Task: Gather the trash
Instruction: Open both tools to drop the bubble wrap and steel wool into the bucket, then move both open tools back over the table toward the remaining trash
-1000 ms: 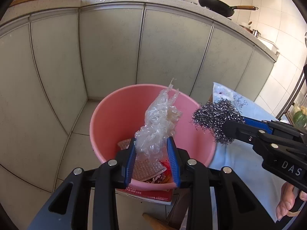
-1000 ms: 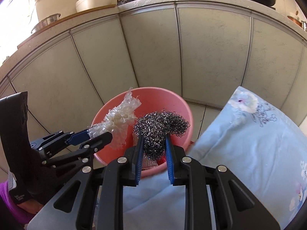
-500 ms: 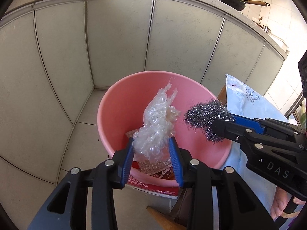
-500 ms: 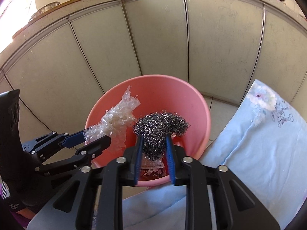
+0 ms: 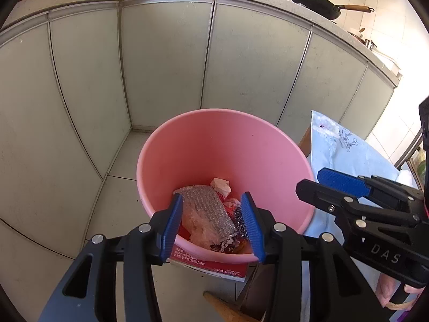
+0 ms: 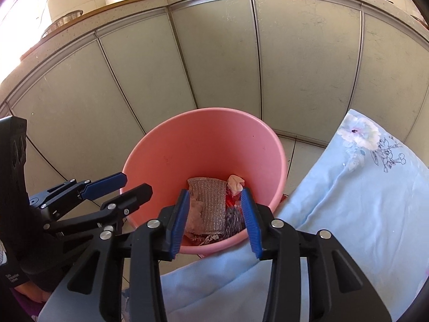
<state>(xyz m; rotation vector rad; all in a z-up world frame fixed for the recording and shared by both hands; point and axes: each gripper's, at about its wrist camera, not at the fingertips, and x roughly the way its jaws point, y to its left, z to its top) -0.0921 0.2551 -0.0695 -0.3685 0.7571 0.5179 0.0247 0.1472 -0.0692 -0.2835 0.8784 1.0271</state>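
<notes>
A pink bucket (image 5: 214, 147) stands on the floor in front of grey cabinets. My left gripper (image 5: 211, 196) hangs over its near rim, jaws opening, with nothing between them. My right gripper (image 5: 311, 179) is beside it over the bucket's right rim, jaws also opening and empty. At the bottom of the bucket lie a crumpled clear plastic wad (image 5: 198, 225), a steel wool scourer (image 5: 238, 214), a bubble-wrap sheet (image 5: 206, 209) and a white paper scrap (image 5: 221, 186). The right wrist view shows the same bucket (image 6: 209, 145), the scourer (image 6: 234, 218), my right gripper (image 6: 214, 191) and my left gripper (image 6: 136, 183).
A light blue floral cloth (image 6: 362, 201) lies right of the bucket. Grey cabinet doors (image 5: 161, 67) curve behind it, with pans (image 5: 316, 2) on the counter above. A red printed packet (image 5: 211, 264) sticks out under the bucket's near edge. A person's hand (image 5: 388, 292) holds the right gripper.
Both grippers have opened. The plastic wad left the left gripper and the steel wool left the right gripper; both now lie inside the bucket.
</notes>
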